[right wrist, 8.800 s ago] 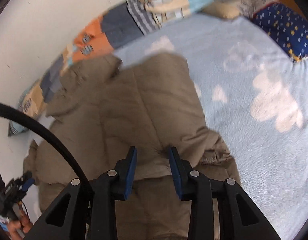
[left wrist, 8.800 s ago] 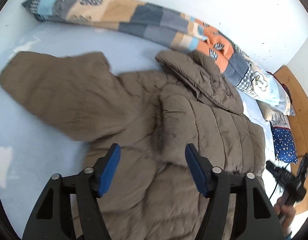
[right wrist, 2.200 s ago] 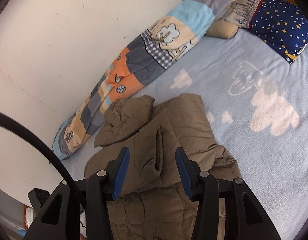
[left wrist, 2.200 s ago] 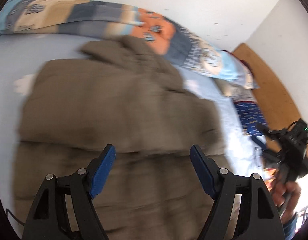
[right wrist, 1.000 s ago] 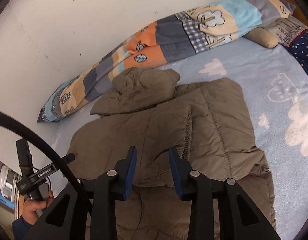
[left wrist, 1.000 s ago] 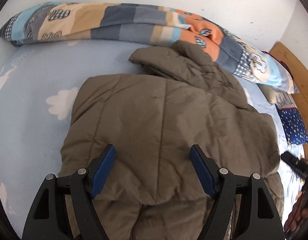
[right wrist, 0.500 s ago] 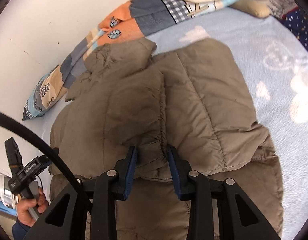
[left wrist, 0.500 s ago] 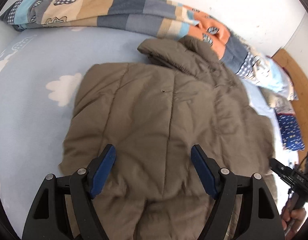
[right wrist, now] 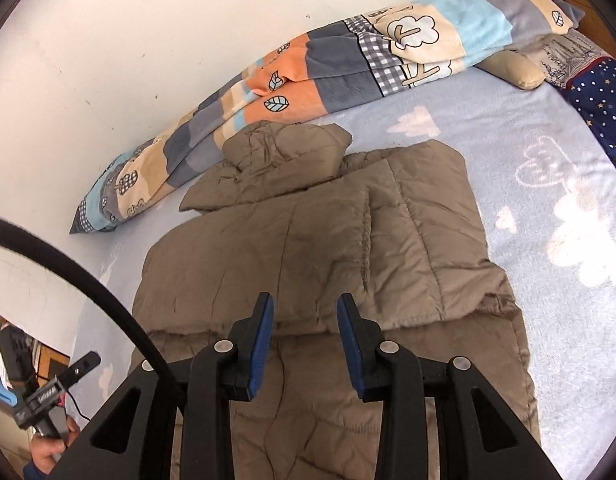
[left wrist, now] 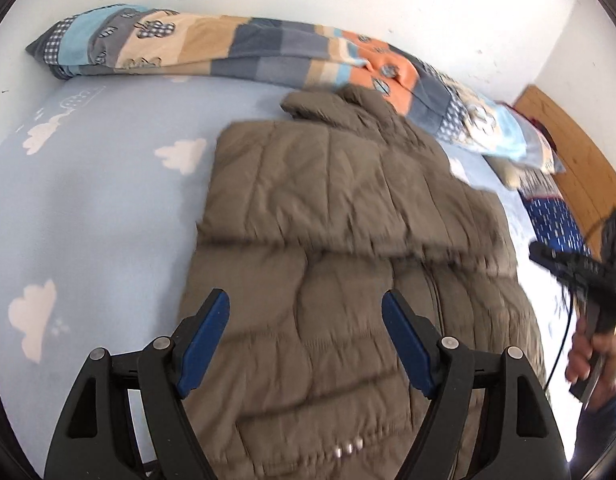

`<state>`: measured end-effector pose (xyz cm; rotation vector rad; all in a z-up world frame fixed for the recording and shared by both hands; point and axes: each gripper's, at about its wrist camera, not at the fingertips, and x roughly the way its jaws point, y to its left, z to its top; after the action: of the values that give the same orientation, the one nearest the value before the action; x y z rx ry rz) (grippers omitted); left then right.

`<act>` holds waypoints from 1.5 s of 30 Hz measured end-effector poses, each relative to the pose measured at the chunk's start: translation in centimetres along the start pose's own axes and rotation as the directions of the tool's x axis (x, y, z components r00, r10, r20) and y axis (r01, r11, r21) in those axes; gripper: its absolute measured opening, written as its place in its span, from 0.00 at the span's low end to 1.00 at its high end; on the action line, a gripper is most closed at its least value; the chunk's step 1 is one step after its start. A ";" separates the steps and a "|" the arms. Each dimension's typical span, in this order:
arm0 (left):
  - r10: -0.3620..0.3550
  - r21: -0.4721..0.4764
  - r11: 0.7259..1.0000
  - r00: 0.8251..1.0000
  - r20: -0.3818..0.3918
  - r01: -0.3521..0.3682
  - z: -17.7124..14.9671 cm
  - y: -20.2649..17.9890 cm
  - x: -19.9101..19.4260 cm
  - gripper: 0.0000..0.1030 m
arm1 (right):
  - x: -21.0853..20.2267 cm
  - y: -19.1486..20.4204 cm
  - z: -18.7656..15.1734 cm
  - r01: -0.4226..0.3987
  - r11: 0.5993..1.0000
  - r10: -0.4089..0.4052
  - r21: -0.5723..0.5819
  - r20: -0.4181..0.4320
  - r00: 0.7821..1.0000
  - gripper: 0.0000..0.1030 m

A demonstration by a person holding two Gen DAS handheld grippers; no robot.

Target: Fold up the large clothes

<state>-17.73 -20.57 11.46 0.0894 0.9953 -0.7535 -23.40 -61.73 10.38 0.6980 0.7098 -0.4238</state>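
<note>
Between my left gripper's [left wrist: 304, 330] widely spread blue pads nothing is caught; they hover above the brown quilted puffer jacket [left wrist: 348, 240], which lies on the pale blue fleece blanket with white clouds [left wrist: 88, 208], sleeves folded over its body. My right gripper [right wrist: 305, 330] hangs narrower, jaws parted and empty above the folded sleeve edge. Beyond the jacket's hood [right wrist: 284, 160] a long patchwork quilt roll [right wrist: 348, 60] hugs the white wall [right wrist: 148, 20]. A navy starred pillow [right wrist: 600, 96] sits at the far corner. Snap buttons [left wrist: 348, 446] glint near the hem.
</note>
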 end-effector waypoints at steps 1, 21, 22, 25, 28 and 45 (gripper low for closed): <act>0.000 0.013 1.000 1.000 -0.008 0.000 -0.7 -0.3 0.3 0.75 | -0.2 0.0 -0.4 0.000 1.000 0.000 -0.003 -0.008 1.000 0.35; 0.025 0.039 0.999 0.996 -0.089 -0.022 -3.2 0.6 4.7 0.75 | 6.2 0.4 -4.4 0.082 0.992 -0.103 -0.099 -0.223 0.969 0.35; 0.021 0.030 0.999 0.997 -0.073 -0.019 -3.1 0.8 4.0 0.75 | 5.3 0.7 -4.3 0.068 0.992 -0.088 -0.104 -0.206 0.974 0.35; 0.019 0.011 1.000 1.000 -0.016 -0.019 -3.3 1.6 0.8 0.75 | 2.1 1.4 -4.5 0.048 0.991 -0.066 -0.123 -0.151 0.986 0.37; 0.018 0.008 1.000 1.000 0.017 -0.018 -4.3 2.5 -2.2 0.75 | -2.1 1.1 -5.5 0.033 0.993 -0.043 -0.113 -0.092 0.995 0.43; -0.117 -0.334 0.939 0.987 -0.106 0.076 -15.7 12.7 -6.8 0.76 | -16.5 -13.6 -19.6 0.055 0.943 -0.049 0.329 -0.027 0.998 0.47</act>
<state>-23.54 -1.16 4.65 -0.2072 1.2409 -0.6669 -51.28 -55.35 5.49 1.0018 0.6824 -0.5934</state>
